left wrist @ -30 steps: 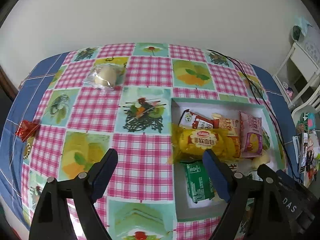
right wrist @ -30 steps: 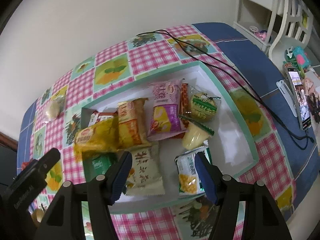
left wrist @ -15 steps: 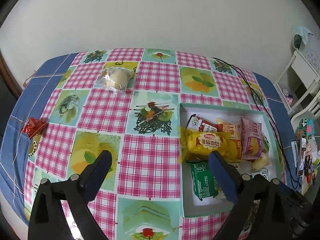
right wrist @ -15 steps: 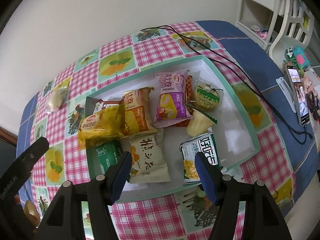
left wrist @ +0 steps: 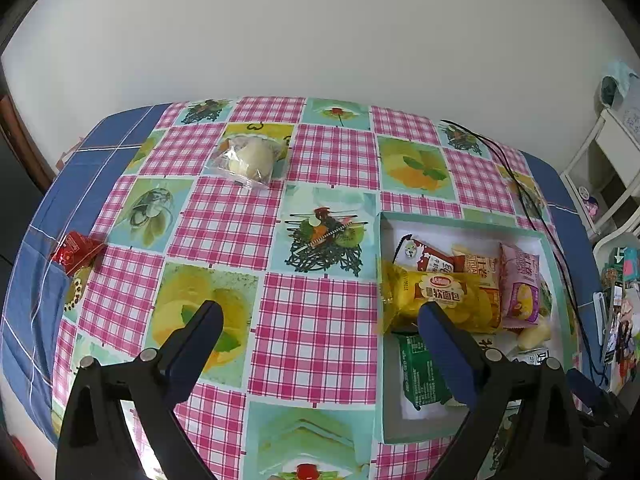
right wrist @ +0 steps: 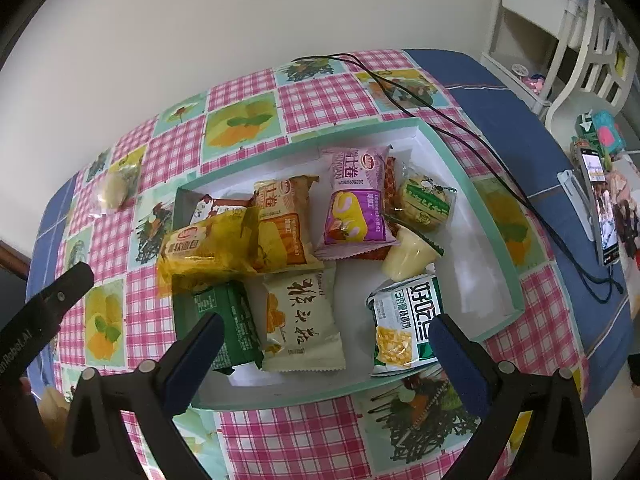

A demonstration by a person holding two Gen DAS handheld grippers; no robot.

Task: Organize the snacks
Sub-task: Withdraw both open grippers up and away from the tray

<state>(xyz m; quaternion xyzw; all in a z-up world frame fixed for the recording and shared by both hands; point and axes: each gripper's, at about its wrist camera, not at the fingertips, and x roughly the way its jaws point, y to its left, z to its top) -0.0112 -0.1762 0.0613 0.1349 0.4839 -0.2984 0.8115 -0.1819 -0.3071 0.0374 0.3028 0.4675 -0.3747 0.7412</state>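
Teal box [right wrist: 472, 184] lies beyond the opening, empty right hand-held gripper [right wrist: 326, 334]

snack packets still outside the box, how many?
2 visible: clear-wrapped pale round bun on the far side of the checked tablecloth, and small red foil packet at its left edge. The tongs may hide others.

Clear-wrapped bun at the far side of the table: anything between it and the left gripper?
Nothing visible. The left gripper is open and empty above bare tablecloth, and only cloth lies on the way to the clear-wrapped bun. The red packet lies far left, the snack box right.
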